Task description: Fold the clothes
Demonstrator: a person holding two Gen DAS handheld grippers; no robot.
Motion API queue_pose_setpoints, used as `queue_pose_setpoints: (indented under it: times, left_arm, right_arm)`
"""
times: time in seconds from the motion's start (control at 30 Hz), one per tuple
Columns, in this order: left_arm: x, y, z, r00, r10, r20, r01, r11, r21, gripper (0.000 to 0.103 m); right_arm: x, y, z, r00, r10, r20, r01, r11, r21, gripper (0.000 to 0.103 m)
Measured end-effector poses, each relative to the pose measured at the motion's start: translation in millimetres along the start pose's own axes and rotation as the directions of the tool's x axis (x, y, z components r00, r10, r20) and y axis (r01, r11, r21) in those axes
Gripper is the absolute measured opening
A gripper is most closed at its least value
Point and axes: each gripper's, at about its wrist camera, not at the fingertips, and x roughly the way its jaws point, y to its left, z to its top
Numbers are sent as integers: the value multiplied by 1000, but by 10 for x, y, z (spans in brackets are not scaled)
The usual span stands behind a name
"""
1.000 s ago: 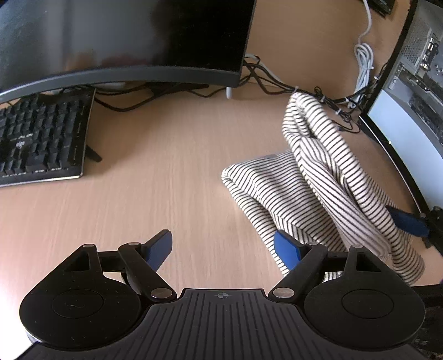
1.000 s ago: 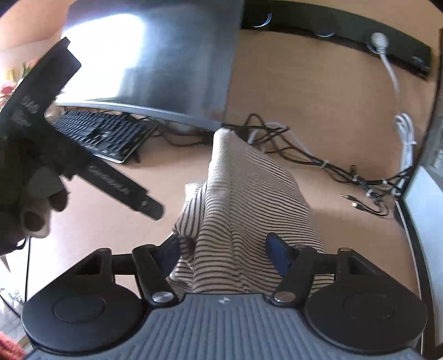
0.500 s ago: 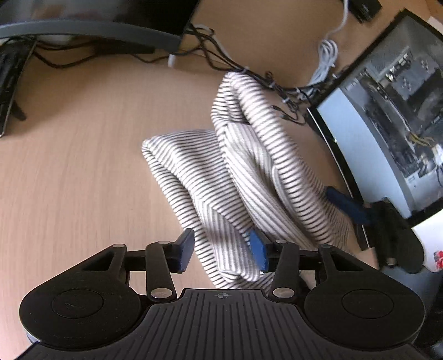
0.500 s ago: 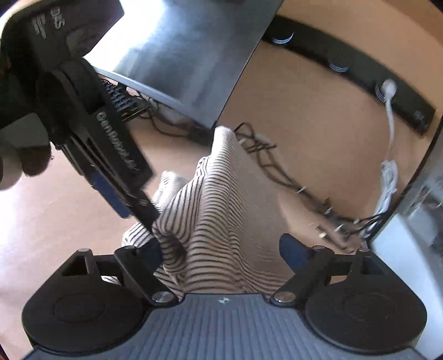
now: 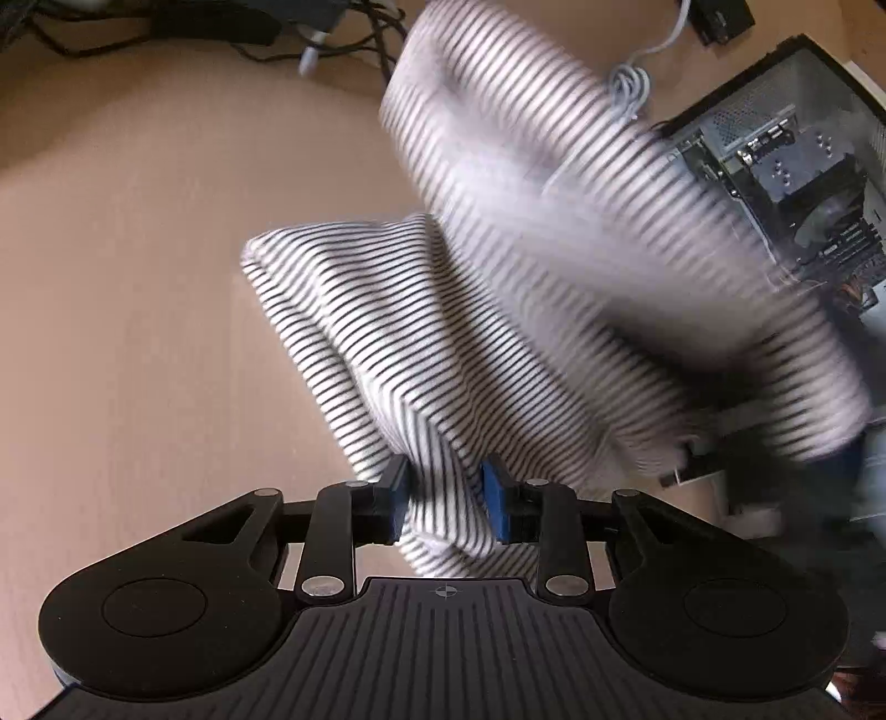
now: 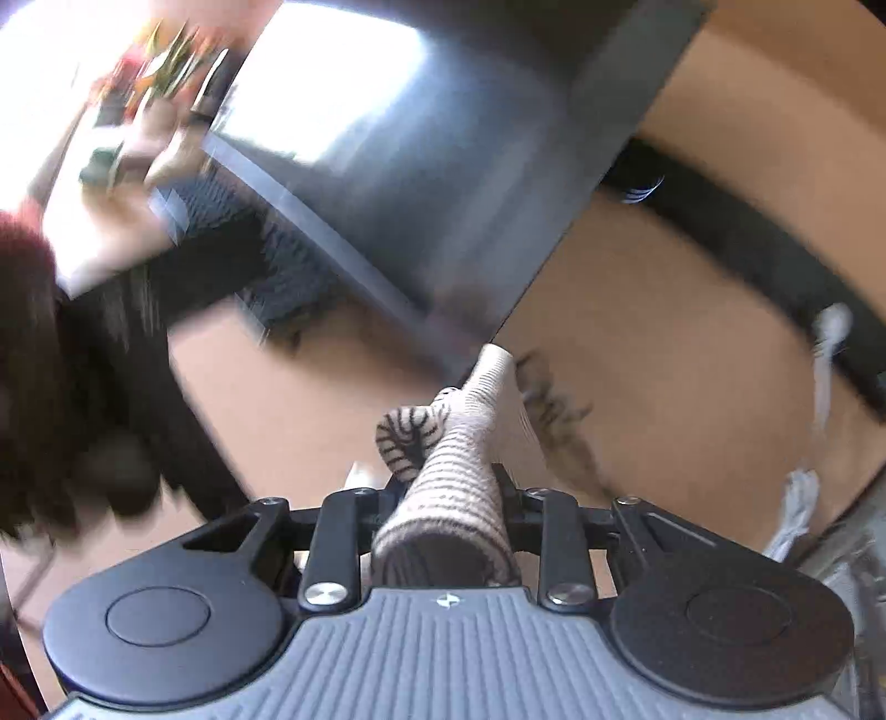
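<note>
A white garment with thin black stripes [image 5: 421, 332] hangs bunched above the wooden desk [image 5: 138, 277], its right part blurred by motion. In the left wrist view my left gripper [image 5: 444, 498] is shut on a fold of the striped garment, the blue pads pressing the cloth from both sides. In the right wrist view my right gripper [image 6: 451, 498] is shut on another rolled-up part of the striped garment [image 6: 443, 476], which sticks up between the fingers. The rest of the cloth is hidden below that gripper.
An open computer case [image 5: 797, 166] stands at the right with cables [image 5: 332, 33] behind the garment. A dark curved monitor [image 6: 443, 166] and a keyboard [image 6: 266, 266] fill the back left. A person's blurred hand and sleeve [image 6: 33, 332] are at the left edge.
Both grippers have closed on the striped garment and lifted it off the desk. The right gripper has swung up and tilted, so the view is blurred.
</note>
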Motion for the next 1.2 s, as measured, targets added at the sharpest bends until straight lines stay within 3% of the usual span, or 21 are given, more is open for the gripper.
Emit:
queue_pose_setpoints:
  times: [0.13,0.2,0.3,0.47,0.6,0.7,0.87,1.0,1.13,1.2]
  left_arm:
    - [-390,114,-62,993,102,56,-104,994,22,39]
    - [-602,137,7,986,127,107,-131,991,23,39]
    - [-786,8,165,976,108,187,-118,992,40,39]
    - [-641,-344,422,967,45,252,-78,989,124,44]
    - [-254,-378,560,976,89,197,-123,977,172,43]
    - [-107,-235,514,980,129,149,-153,974,168,42]
    - [-108,-139,492,984,108,139,-131,977,167,42]
    - [-101,-91,474,985,105,138,-126,980,156,42]
    - [-120,-50,464,986,104,133,-124,981,149,42]
    - [-108,-23,455,986,110,126,-128,982,141,46]
  right_arm:
    - [207,347,-212,992,70,-101,-81,991,-103,30]
    - [225,562,-286,995,33,-98,-52,979,-198,36]
    - [240,800,-357,997,-30,-74,6,950,-311,37]
    - [228,648,-284,996,5,-93,-26,974,-223,41]
    - [218,525,-226,994,35,-106,-51,987,-151,48]
    - [128,312,-177,993,69,-95,-74,996,-48,63]
    - [-209,-279,-99,990,138,-25,-129,967,222,103]
    - [-112,-634,-146,988,155,-16,-135,901,411,103]
    - [335,-524,-394,981,142,-134,-65,884,462,103]
    - [428,-509,-485,980,136,-142,-44,857,514,103]
